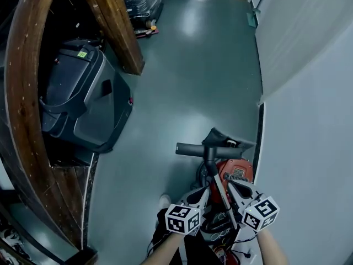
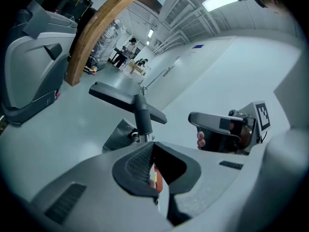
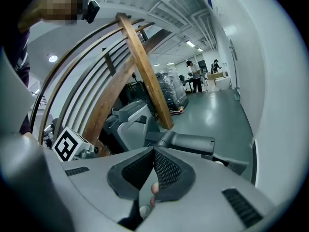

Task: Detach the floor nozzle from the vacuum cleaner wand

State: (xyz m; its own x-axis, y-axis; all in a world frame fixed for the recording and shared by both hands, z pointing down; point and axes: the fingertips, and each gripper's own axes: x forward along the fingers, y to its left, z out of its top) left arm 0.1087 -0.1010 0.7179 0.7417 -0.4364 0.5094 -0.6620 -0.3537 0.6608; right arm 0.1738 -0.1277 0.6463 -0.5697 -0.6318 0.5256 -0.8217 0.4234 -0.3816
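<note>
The vacuum cleaner stands by the wall, its dark floor nozzle (image 1: 205, 149) raised crosswise at the top of the wand (image 1: 217, 182), with the red body (image 1: 238, 171) below. My left gripper (image 1: 199, 196) and right gripper (image 1: 238, 191) flank the wand just below the nozzle, both shut with nothing between the pads. In the left gripper view the nozzle (image 2: 126, 102) and the wand (image 2: 143, 122) rise just beyond the closed left gripper (image 2: 153, 150), and the right gripper (image 2: 227, 129) shows to the right. In the right gripper view the nozzle (image 3: 187, 142) lies just past the closed right gripper (image 3: 154, 152).
A large black and grey machine (image 1: 77, 101) stands at the left behind a curved wooden rail (image 1: 19, 126) and a slanted wooden beam (image 1: 113, 21). A white wall (image 1: 314, 120) runs along the right. A grey wedge-shaped piece (image 1: 234, 143) lies behind the nozzle. Glossy grey floor (image 1: 187, 65) stretches ahead.
</note>
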